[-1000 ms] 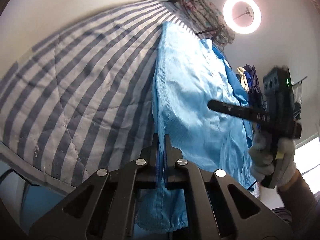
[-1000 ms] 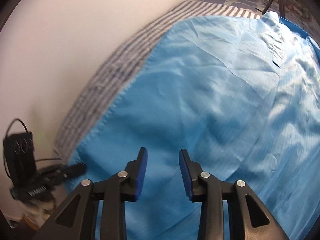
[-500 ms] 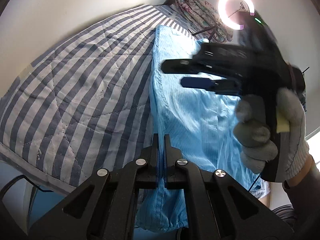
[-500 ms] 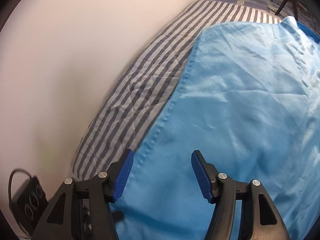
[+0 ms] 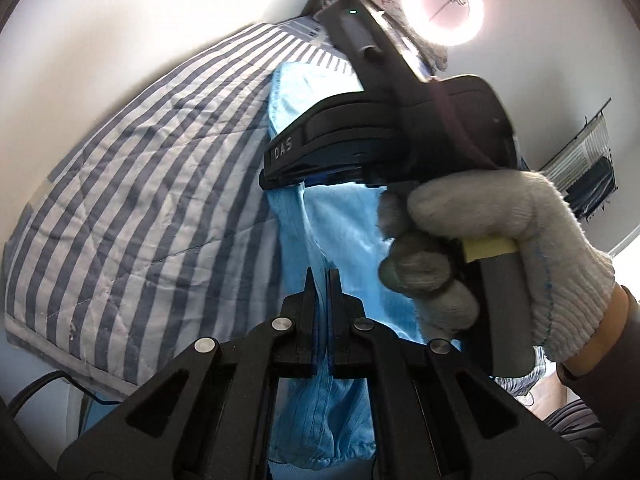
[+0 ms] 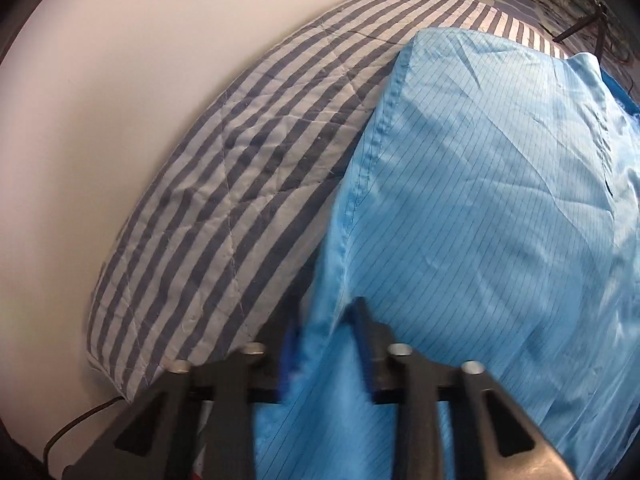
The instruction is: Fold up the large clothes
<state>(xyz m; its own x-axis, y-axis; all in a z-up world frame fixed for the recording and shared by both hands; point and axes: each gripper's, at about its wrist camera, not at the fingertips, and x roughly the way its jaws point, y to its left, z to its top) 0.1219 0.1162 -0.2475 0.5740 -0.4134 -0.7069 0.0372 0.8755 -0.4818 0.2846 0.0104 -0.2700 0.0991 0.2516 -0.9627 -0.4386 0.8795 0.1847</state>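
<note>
A large light-blue garment (image 6: pixel 480 184) lies on a blue-and-white striped quilt (image 6: pixel 240 184); it also shows in the left wrist view (image 5: pixel 340 232). My left gripper (image 5: pixel 321 280) is shut on the blue garment's near edge, with cloth hanging below the fingers. My right gripper (image 6: pixel 326 320) straddles the garment's seamed left edge, its blue-padded jaws still apart with cloth between them. In the left wrist view the right gripper (image 5: pixel 280 174), held by a white-gloved hand (image 5: pixel 500 248), is just above and beyond my left fingers.
The striped quilt (image 5: pixel 140 184) covers a bed against a white wall. A ring light (image 5: pixel 442 4) glows high at the back, with patterned fabric beside it. A dark cable (image 6: pixel 76 424) trails off the quilt's near corner.
The right gripper has swung left and down to the garment's left edge, close to my left gripper, and its jaws have narrowed around the seam. The left gripper stays shut on the cloth.
</note>
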